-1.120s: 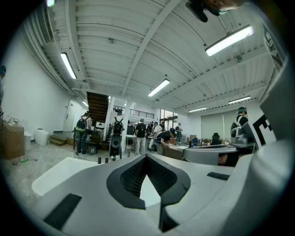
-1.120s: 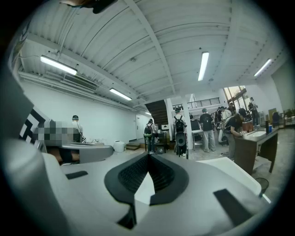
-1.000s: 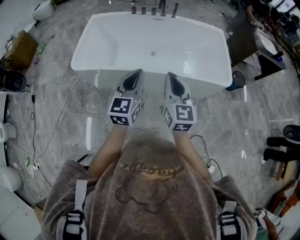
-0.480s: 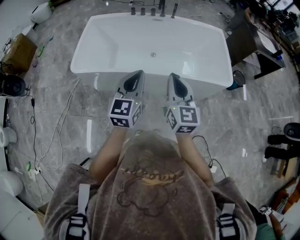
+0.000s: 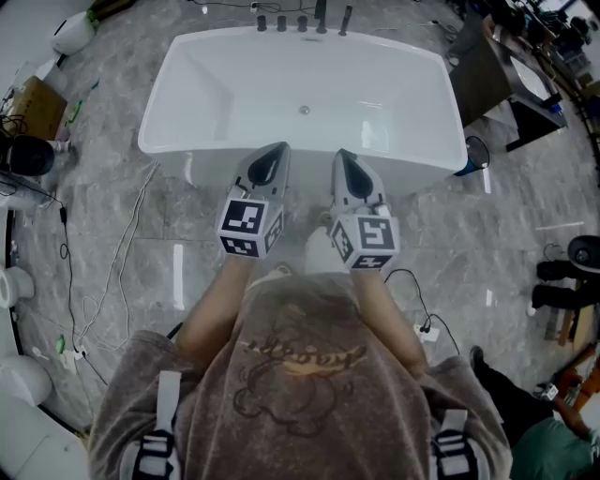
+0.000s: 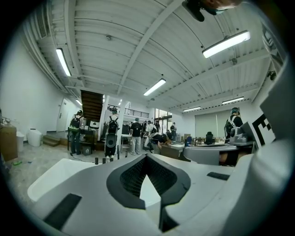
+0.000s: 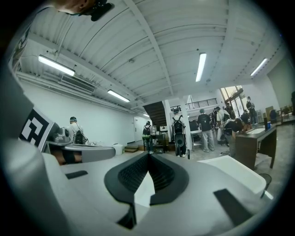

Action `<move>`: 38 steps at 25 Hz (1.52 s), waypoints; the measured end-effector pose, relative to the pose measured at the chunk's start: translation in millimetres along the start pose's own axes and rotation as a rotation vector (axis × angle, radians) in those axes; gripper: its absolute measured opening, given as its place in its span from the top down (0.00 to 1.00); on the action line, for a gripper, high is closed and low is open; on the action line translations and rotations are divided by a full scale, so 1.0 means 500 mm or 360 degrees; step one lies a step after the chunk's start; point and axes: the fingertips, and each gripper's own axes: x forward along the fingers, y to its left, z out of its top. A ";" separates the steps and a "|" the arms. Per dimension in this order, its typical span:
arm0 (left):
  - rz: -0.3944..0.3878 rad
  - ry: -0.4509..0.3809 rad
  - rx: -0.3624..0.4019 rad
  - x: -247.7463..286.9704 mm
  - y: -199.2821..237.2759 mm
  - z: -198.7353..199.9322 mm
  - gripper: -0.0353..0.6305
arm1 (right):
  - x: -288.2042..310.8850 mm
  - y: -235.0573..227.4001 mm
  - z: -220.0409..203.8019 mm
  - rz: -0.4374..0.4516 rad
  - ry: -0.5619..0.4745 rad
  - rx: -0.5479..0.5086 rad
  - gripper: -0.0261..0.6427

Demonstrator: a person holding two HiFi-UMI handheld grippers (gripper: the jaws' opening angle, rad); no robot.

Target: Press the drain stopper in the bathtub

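Note:
A white freestanding bathtub [image 5: 187, 89] fills the top of the head view. Its small round drain stopper [image 5: 304, 110] sits mid-floor, toward the faucet end. Dark tap fittings [image 5: 302, 21] line the far rim. My left gripper [image 5: 274, 152] and right gripper [image 5: 342, 157] hang side by side over the tub's near rim, well short of the stopper. In the left gripper view the left gripper [image 6: 146, 156] has its jaws meeting at the tips with nothing between them. The right gripper [image 7: 148, 155] looks the same in its own view. Both point level across the tub into the room.
White cables [image 5: 112, 253] trail over the grey marble floor at left, near a cardboard box [image 5: 37, 103]. A dark desk [image 5: 487, 70] stands at the tub's right end, and a power strip [image 5: 422, 330] lies on the floor. Several people [image 6: 110, 133] stand beyond the tub.
Both grippers stay almost where they were over the near rim. The head view has drifted slightly, and a person's shoe and leg have come in at the lower right.

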 end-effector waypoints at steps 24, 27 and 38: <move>0.0000 0.0018 -0.0009 0.251 0.091 0.002 0.94 | 0.238 -0.138 -0.005 0.0042 0.0022 -0.0004 0.96; 0.0012 0.0016 -0.0013 0.294 0.109 0.007 0.94 | 0.281 -0.158 -0.001 0.0054 0.0021 -0.0001 0.96; 0.0080 0.0003 -0.0029 0.470 0.168 0.052 0.94 | 0.448 -0.252 0.040 0.0129 0.0020 0.0017 0.96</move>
